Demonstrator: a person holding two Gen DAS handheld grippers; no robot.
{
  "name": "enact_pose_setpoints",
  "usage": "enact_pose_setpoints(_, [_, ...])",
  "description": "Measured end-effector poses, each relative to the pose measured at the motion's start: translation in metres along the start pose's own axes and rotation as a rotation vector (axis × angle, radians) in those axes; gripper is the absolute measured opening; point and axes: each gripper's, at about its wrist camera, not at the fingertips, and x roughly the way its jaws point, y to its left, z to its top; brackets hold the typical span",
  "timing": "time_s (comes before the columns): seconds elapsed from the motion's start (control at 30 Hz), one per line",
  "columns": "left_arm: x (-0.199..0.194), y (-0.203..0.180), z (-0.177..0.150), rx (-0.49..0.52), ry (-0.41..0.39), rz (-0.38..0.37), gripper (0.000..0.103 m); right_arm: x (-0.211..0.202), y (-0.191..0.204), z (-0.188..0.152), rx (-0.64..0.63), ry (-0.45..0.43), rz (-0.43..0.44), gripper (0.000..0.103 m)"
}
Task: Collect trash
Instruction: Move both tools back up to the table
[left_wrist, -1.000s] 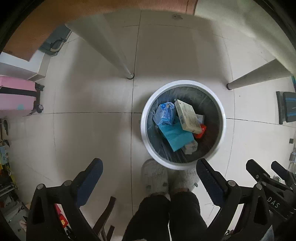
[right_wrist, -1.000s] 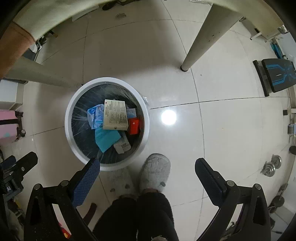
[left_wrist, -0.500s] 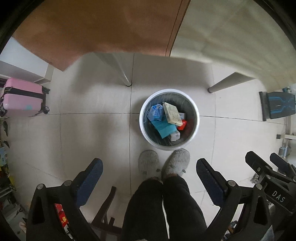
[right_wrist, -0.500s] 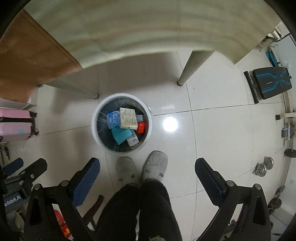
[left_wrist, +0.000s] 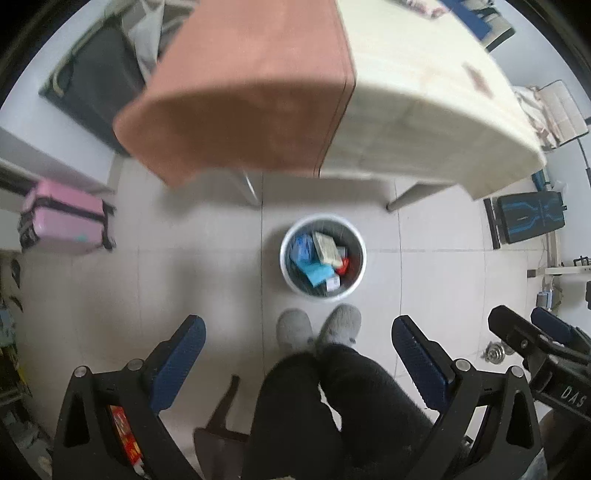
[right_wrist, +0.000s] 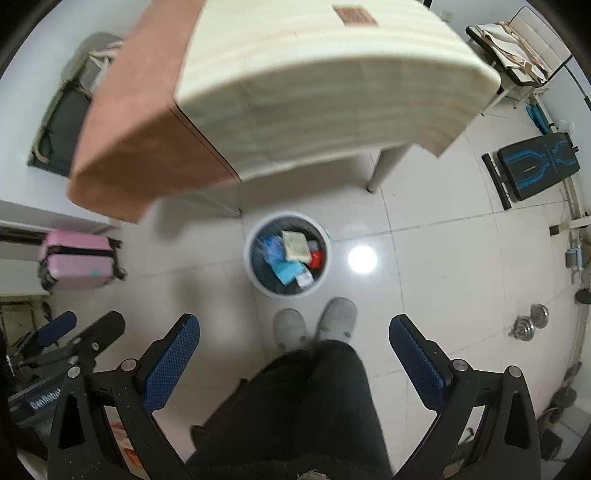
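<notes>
- While both cameras look straight down at the tiled floor (left_wrist: 110, 295), the left gripper (left_wrist: 297, 332) hangs with its blue-padded fingers spread wide and nothing between them.
- The right gripper (right_wrist: 293, 330) is likewise spread wide and empty; in the left wrist view it shows at the right edge (left_wrist: 535, 332).
- The trash bin (left_wrist: 356, 243), round and white-rimmed with a dark liner, stands on the floor just in front of the person's grey slippers (left_wrist: 341, 325) and just short of the table's edge.
- Inside the bin lie a pale flat box (right_wrist: 294, 245), a blue crinkled wrapper (right_wrist: 272, 249), a teal packet (right_wrist: 288, 272), a red scrap (right_wrist: 317, 258) and a small white packet (right_wrist: 304, 280), all heaped together.
- The person's dark trouser legs (right_wrist: 314, 398) fill the bottom centre between the fingers.
- A table (right_wrist: 314, 74) draped in a cream striped cloth, with a brown cloth (right_wrist: 140, 129) over its left part, fills the upper view.
- A pink suitcase (right_wrist: 79, 260) lies well apart to the left of the bin; a black-and-blue bench (right_wrist: 535, 162) sits far right.
</notes>
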Motion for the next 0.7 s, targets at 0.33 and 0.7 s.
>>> enact_pose_setpoints(0.33, [-0.072,-0.010,0.108,-0.006,-0.218,0.042,0.103,-0.088,-0.006,0.124,0.081,-0.166,0.136,0.103])
enact_pose_setpoints(0.7, [-0.040,-0.047,0.302,-0.178,-0.193,0.138,0.103,-0.050,-0.095,0.400,0.196,-0.189,0.171,0.097])
